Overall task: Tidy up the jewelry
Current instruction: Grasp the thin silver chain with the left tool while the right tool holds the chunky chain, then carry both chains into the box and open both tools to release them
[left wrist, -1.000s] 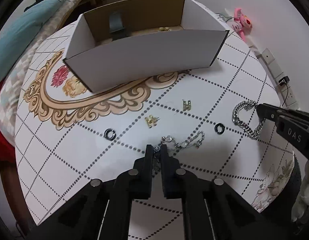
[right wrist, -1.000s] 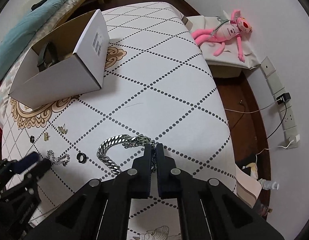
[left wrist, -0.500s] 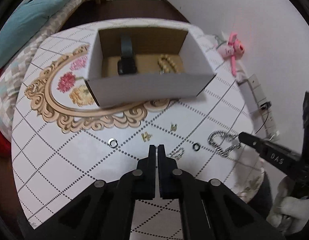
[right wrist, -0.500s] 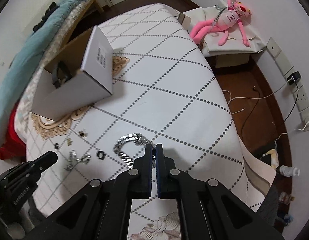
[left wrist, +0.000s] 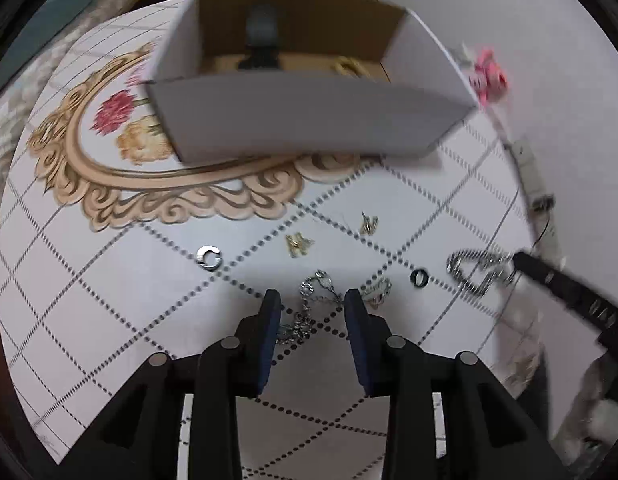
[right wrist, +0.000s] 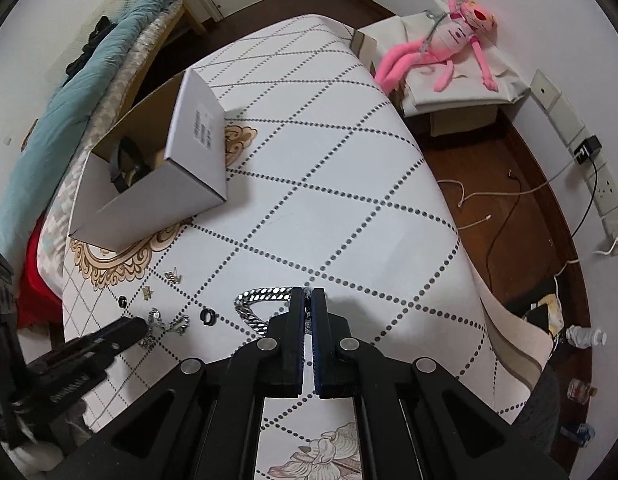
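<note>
The thin silver bracelet [left wrist: 313, 308] lies on the surface [left wrist: 129, 300], between the spread fingers of the left gripper [left wrist: 313, 300], which is open. To take it well, the gripper should straddle a bunched part of the chain and close low. Beside it, the right gripper [right wrist: 307, 296] is closed on the thick chain [right wrist: 261, 300]. The box [left wrist: 309, 120] stands beyond, already holding some pieces.
</note>
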Demonstrator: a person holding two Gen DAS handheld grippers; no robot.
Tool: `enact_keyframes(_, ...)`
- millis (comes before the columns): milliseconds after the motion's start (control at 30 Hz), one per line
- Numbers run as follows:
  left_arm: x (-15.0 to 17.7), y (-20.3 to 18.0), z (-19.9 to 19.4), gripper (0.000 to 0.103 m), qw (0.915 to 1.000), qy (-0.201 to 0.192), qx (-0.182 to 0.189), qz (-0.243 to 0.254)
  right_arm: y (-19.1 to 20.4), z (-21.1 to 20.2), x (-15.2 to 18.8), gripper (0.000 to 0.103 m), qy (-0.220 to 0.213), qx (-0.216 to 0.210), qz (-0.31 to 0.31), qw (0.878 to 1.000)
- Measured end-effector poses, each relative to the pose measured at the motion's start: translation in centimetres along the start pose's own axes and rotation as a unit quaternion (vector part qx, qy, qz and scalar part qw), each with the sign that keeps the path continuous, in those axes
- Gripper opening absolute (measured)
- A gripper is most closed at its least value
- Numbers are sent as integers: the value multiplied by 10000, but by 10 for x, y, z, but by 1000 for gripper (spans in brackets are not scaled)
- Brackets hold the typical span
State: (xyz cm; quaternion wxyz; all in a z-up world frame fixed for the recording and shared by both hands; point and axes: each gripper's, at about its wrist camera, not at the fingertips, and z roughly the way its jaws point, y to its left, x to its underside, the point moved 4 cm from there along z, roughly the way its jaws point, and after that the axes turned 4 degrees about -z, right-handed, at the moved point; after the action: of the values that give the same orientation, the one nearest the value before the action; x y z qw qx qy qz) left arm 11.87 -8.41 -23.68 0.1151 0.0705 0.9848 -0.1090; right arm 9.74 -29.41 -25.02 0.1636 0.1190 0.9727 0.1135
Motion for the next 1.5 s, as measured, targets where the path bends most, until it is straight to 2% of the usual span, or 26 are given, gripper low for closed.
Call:
enact_keyframes(33, 2, -4, 1, 48, 9998, -26, -129, 135, -1, 1, 0, 3, 5, 19, 9, 10000)
enact_keyframes(67, 3, -9, 3, 50, 9992, -40, -278, 294, -2, 2, 0, 3, 13, 38, 24, 10000)
enact_keyframes(133, 5, -17, 6, 50, 9972, -118, -518, 520, -4, 5, 1, 3, 44, 52, 61, 10000)
enact_keyframes(200, 7, -21, 7, 49, 9958, -268, -606, 627, -5, 8, 1, 3, 69, 69, 92, 9999)
enact_keyframes(233, 7, -21, 7, 40, 9948, -350, -680, 668, -5, 9, 2, 3, 82, 73, 98, 9999)
enact_keyframes(267, 7, -22, 6, 16, 9946, -417, -634, 707, -5, 10, 3, 3, 94, 81, 98, 9999)
enact_keyframes(300, 7, -23, 7, 11, 9946, -420, -622, 716, -5, 11, 4, 3, 102, 87, 91, 9999)
enact_keyframes(500, 5, -14, 1, 10, 9972, -360, -385, 521, -1, 10, 6, 3, 93, 42, 38, 9999)
enact_keyframes(567, 6, -8, -8, 3, 9980, -410, -254, 409, 2, 5, 5, 3, 40, -32, 22, 10000)
enact_keyframes(867, 12, 18, -63, 2, 9975, -632, 327, -33, 23, -35, -9, 3, -286, -452, -148, 9985)
enact_keyframes(1067, -8, 10, -87, 2, 9942, -888, 573, -199, 38, -60, -19, 3, -473, -685, -259, 9962)
enact_keyframes(1333, -56, 0, -147, 2, 9845, -1442, 970, -244, 64, -93, -43, 3, -703, -1120, -457, 9902)
enact_keyframes(1500, -94, 6, -156, 2, 9832, -1596, 862, -206, 99, -116, -72, 3, -927, -1331, -781, 9837)
